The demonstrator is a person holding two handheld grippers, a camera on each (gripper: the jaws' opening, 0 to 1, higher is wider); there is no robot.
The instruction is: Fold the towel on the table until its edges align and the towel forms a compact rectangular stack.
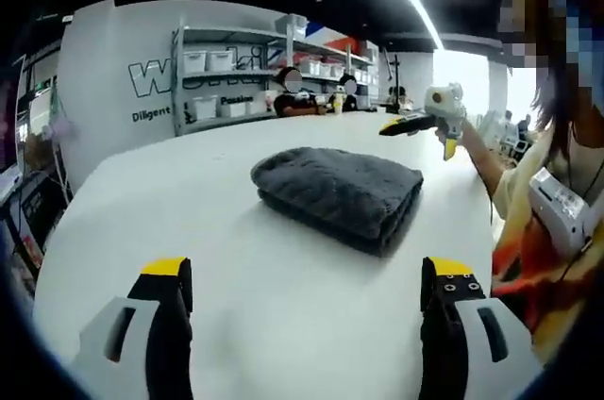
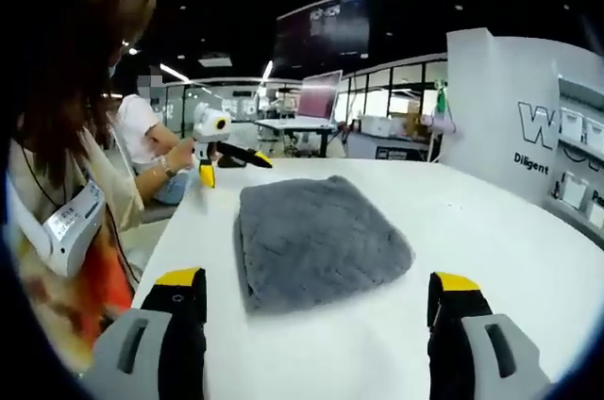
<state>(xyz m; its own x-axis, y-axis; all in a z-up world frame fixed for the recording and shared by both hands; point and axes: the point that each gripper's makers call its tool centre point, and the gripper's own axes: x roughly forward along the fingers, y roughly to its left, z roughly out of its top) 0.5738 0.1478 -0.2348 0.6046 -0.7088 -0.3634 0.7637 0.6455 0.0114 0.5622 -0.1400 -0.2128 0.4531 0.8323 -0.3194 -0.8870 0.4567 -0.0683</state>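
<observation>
White table (image 1: 236, 258) bears folded grey towel (image 1: 338, 193), compact rectangular stack.

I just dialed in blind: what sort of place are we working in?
Probably an open-plan lab or workshop office: metal shelving stacked with white storage bins, desks with monitors, and the folded grey towel on a big white table.

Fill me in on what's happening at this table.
A person is folding a grey towel using two handheld grippers. The towel lies on the white table as a compact rectangular stack. The left gripper and the right gripper are both open, held apart from the towel and gripping nothing. The fold looks finished.
</observation>
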